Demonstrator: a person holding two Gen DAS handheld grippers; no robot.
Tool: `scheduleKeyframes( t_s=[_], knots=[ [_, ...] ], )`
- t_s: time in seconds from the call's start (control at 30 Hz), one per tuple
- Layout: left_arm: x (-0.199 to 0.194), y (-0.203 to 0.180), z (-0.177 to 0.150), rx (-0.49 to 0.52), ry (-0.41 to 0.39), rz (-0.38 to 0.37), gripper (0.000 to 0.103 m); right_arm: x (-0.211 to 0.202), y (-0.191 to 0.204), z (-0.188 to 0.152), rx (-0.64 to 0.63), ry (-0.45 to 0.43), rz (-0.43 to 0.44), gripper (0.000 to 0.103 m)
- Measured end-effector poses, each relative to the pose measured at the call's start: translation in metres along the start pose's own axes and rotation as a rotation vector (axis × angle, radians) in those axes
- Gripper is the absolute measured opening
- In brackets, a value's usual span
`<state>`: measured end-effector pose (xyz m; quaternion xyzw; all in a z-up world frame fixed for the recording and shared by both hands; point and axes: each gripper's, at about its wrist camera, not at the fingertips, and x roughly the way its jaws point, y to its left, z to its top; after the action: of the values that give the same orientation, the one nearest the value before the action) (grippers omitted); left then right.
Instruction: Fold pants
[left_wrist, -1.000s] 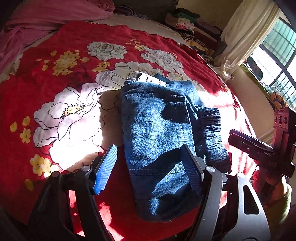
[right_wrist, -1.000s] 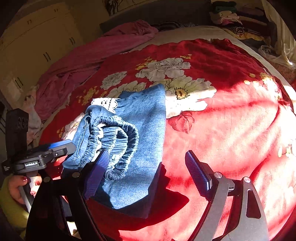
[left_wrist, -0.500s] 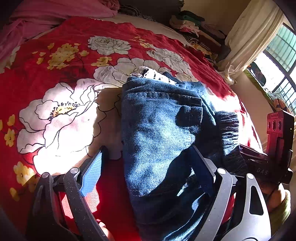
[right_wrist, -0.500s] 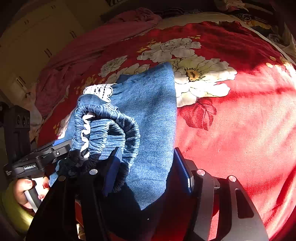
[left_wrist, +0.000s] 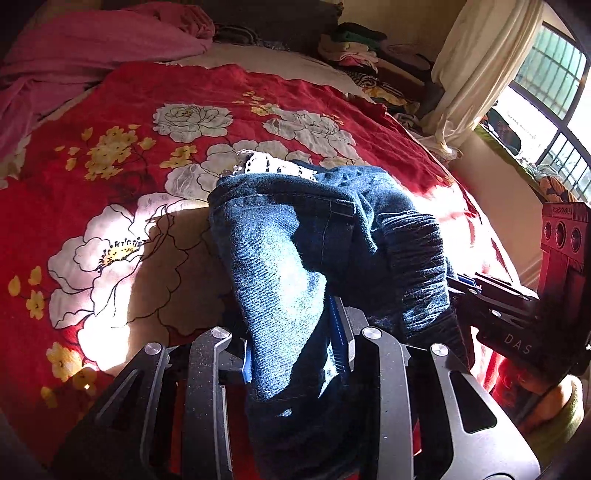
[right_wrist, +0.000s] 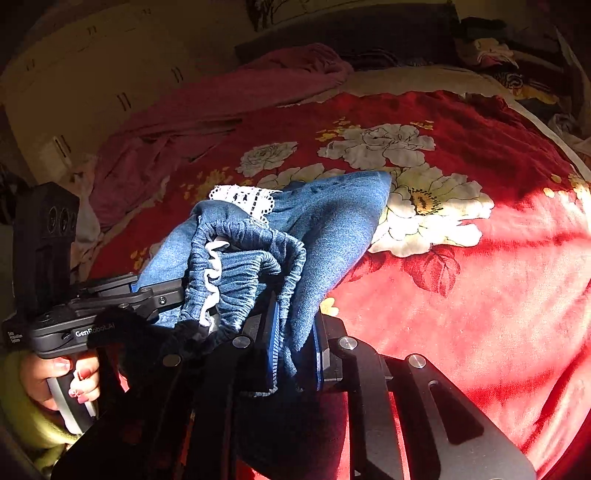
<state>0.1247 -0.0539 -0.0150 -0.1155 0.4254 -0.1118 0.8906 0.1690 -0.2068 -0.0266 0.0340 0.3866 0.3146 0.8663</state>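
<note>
- The pants (left_wrist: 295, 258), blue denim already folded into a thick bundle, lie on the bed (left_wrist: 110, 147) over its red floral cover, with the near end raised off it.
- The left hand-held gripper (left_wrist: 295, 354) is clamped on the near edge of the bundle; its blue pads press denim from both sides, and the cloth hangs down over the frame.
- The right hand-held gripper (right_wrist: 295, 354) is likewise closed on denim, just beside the gathered elastic waistband (right_wrist: 251, 266), which bulges up between the two tools.
- Holding both near corners side by side likely keeps the layers stacked, so the bundle can be carried over in one more fold or lifted whole without coming apart.
- A strip of white lace (right_wrist: 243, 195) peeks out at the far end, where the pants rest on the cover.
- A second ago both hand-held grippers were wide open and clear of the cloth, and the bundle lay flat. Half a second ago they straddled its edge, the right already narrowing. Now both are closed and the near edge has come up, with the far end raised into a hump in the left view.
- Judged from this, the fold is late in the task; a slipping inner layer seems the main risk.
</note>
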Motion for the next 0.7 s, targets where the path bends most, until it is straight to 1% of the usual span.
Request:
scheduleKeyframes(
  t_s=[0.1,0.2,0.3,0.5,0.7],
  knots=[
    [-0.01,-0.001,0.012,0.013,-0.031,0.0,0.023,-0.004,0.006,0.015,-0.032,-0.024,-0.008,0.013],
    [-0.015,0.003,0.031,0.005,-0.042,-0.007,0.023,-0.002,0.007,0.033,-0.037,-0.042,-0.012,0.013],
    [-0.018,0.004,0.05,0.027,-0.066,0.013,0.023,0.004,0.009,0.051,-0.05,-0.054,-0.025,0.013],
    [-0.006,0.012,0.085,0.051,-0.068,0.052,0.023,0.024,0.01,0.085,-0.079,-0.062,-0.063,0.013],
    [0.006,0.022,0.108,0.059,-0.072,0.076,0.023,0.047,-0.001,0.105,-0.058,-0.057,-0.072,0.013]
  ],
)
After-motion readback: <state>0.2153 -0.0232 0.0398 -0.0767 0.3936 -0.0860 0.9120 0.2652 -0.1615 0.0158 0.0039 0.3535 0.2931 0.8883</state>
